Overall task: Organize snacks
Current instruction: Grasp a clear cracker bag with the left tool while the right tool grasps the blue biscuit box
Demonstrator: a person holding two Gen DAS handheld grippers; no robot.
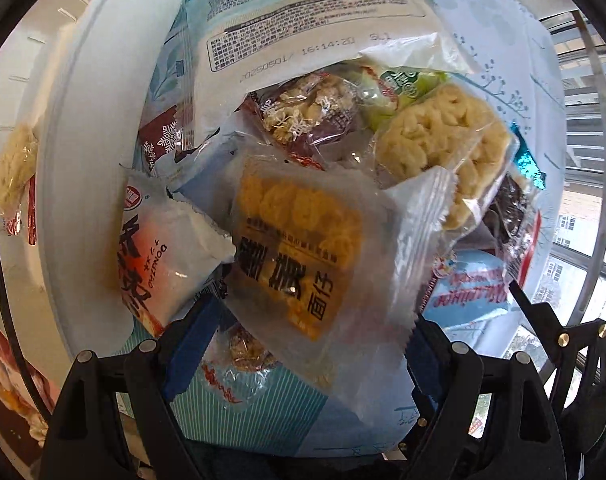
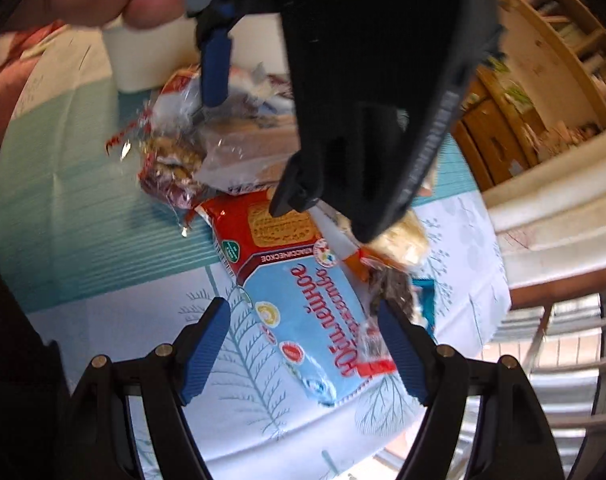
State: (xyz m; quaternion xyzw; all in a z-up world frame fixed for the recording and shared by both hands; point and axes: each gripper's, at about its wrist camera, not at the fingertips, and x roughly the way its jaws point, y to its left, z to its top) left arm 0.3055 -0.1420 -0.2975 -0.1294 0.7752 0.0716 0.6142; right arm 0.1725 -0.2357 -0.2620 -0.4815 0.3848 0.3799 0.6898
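Note:
My left gripper (image 1: pixel 315 312) has its jaws spread around a clear packet of yellow noodle snack (image 1: pixel 303 256) in a pile of snack packets; I cannot tell whether they press on it. A pale puffed cracker packet (image 1: pixel 443 144), a brown nut bar (image 1: pixel 307 116) and a white packet with red print (image 1: pixel 159 248) lie around it. My right gripper (image 2: pixel 303 344) is open and empty above a red and blue biscuit packet (image 2: pixel 303 304). The left gripper's black body (image 2: pixel 367 100) fills the upper middle of the right wrist view.
A white tray rim (image 1: pixel 87 128) curves along the left. The table has a teal-striped and white cloth (image 2: pixel 83 216). A white cup (image 2: pixel 143 60) stands at the back. Wooden shelves (image 2: pixel 543 80) and a window railing (image 1: pixel 583 120) lie beyond the table.

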